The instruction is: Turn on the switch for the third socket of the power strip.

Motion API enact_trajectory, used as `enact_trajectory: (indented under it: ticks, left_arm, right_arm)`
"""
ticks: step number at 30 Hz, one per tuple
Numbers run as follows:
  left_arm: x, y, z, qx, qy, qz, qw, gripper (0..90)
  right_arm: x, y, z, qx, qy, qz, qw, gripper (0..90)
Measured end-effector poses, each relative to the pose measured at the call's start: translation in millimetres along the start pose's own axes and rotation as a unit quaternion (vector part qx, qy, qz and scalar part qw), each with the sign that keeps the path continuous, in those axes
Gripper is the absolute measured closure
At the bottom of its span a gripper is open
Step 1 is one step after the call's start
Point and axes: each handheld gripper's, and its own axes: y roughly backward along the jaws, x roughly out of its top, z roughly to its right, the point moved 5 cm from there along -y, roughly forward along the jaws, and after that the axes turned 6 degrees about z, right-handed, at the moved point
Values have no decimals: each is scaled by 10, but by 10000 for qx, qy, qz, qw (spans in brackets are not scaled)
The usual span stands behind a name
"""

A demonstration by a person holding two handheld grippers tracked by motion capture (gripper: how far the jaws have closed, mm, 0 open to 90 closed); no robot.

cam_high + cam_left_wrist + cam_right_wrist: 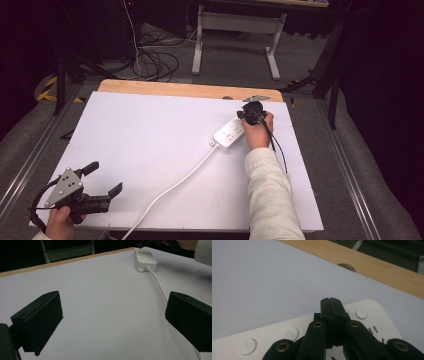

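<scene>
holding my right gripper [248,115] over the far end of the power strip [229,134], jaws pressed flat together with nothing between them. in the right gripper view the closed tips [331,300] sit just above the strip's white top [372,312], near its rounded corner; round buttons [361,313] and socket slots [373,329] show on either side of the tips. cannot tell whether the tips touch the strip or hover just off it.

strip lies on the white sheet [150,145] toward the far right of the table, angled, its far end under my right gripper and its near end pointing back toward me. its white cord [172,187] leaves the near end and runs diagonally across the sheet to the near edge of the table. wooden table edge [190,90] shows beyond the sheet, with a round cut-out [346,267] in it just past the strip.

my left gripper [102,181] rests at the near left corner of the sheet, well apart from the strip, jaws spread wide and holding nothing. in the left gripper view the two pads [40,320] frame bare sheet, with the strip [144,258] far off at upper right and the cord [157,281] running down past the right-hand pad. right hand [186,243] visible at the strip's far end.
</scene>
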Motion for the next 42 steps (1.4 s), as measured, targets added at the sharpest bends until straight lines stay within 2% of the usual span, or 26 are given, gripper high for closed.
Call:
enact_trajectory:
  ticks: [4,17,21,42]
  left_arm:
    - [0,-1,-2,-7,-23,-3,10000,17]
    - [-4,-3,1,2,11,-9,10000,17]
    - [-6,-6,3,5,16,-19,10000,17]
    - [-11,-10,7,-13,-1,-63,10000,17]
  right_arm:
    - [-31,-37,18,-77,76,-152,9998,900]
    - [-34,-91,17,-83,34,-322,9994,900]
    - [-30,-91,14,-85,99,-383,9992,900]
    - [-49,-114,2,-132,-39,-410,9991,900]
